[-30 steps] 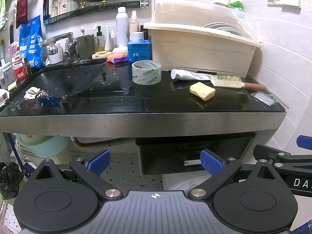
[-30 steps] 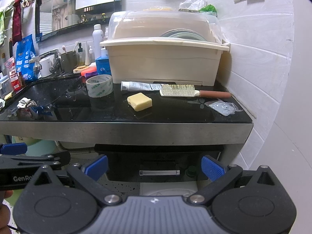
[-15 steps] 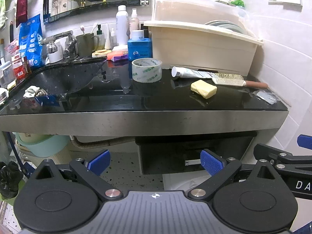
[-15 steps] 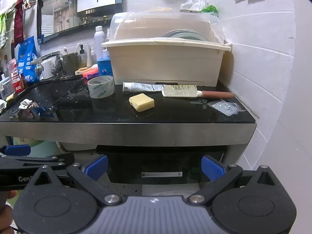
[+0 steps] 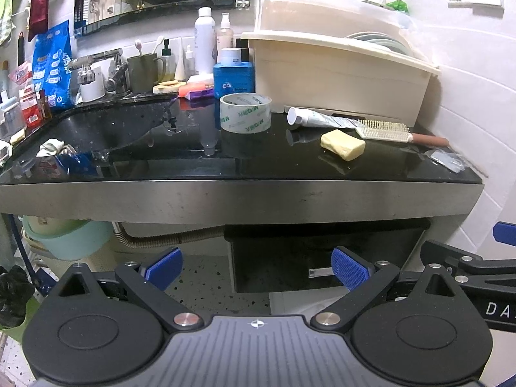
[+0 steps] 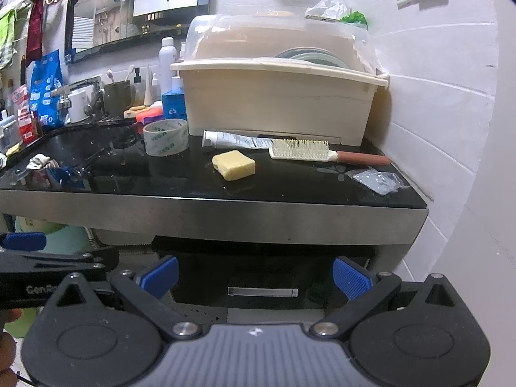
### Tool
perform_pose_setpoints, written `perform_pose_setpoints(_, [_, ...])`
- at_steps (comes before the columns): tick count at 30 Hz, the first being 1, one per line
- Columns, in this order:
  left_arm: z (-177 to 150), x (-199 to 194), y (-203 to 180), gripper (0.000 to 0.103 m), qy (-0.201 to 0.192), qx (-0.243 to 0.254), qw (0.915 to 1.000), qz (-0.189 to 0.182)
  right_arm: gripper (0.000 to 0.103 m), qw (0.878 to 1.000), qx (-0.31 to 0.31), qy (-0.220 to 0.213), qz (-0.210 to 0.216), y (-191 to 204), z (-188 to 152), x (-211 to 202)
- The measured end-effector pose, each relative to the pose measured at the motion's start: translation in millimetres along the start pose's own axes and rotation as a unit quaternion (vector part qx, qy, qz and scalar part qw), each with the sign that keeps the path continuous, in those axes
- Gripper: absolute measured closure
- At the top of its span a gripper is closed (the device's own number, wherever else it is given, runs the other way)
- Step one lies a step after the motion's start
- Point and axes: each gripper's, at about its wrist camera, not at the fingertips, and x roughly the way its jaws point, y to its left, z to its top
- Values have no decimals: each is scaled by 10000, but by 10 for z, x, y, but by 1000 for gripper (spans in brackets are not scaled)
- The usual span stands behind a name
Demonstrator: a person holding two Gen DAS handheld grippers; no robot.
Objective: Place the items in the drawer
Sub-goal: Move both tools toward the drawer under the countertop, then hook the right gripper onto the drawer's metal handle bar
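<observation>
A black drawer (image 6: 262, 277) with a metal handle (image 6: 262, 291) sits shut under the black counter (image 6: 290, 190); it also shows in the left wrist view (image 5: 290, 264). On the counter lie a tape roll (image 6: 166, 137), a yellow soap bar (image 6: 233, 165), a white tube (image 6: 235, 140), a hairbrush (image 6: 322, 153) and a clear plastic bag (image 6: 377, 180). The same tape roll (image 5: 245, 113), soap bar (image 5: 342, 144), tube (image 5: 317, 118) and hairbrush (image 5: 393, 130) show in the left wrist view. My left gripper (image 5: 256, 266) and right gripper (image 6: 254, 275) are open and empty, held low in front of the drawer.
A cream dish rack (image 6: 277, 103) stands at the back of the counter by the tiled wall (image 6: 435, 113). A sink (image 5: 106, 132) with a tap, cups and bottles is to the left. A green basin (image 5: 67, 238) and a hose hang under the counter.
Both grippers have drifted a little lower and closer to the counter front; the counter and its things sit higher and larger in view. Nothing was grasped.
</observation>
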Motion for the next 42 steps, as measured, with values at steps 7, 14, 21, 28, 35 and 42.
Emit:
perform_pose_setpoints(7, [-85, 67, 37, 3, 22, -22, 10000, 24, 0, 9999, 133, 50, 82, -57, -74, 99])
perform_pose_setpoints(14, [-144, 120, 73, 3, 38, -52, 9998, 163, 0, 9997, 219, 116, 81, -105, -166, 222])
perform_pose_setpoints(21, [-208, 161, 98, 3, 71, -62, 9998, 156, 0, 9997, 160, 196, -51, -92, -278, 371])
perform_pose_setpoints(28, [-281, 188, 130, 3, 5, -98, 9995, 304, 0, 9996, 180, 159, 173, -132, -421, 546])
perform_pose_setpoints(35, [-306, 237, 172, 3, 79, -128, 9997, 207, 0, 9929, -86, -538, 1060, -183, -645, 634])
perform_pose_setpoints(42, [-331, 251, 199, 3, 81, -123, 9997, 169, 0, 9877, -530, -440, 1402, -130, -742, 902])
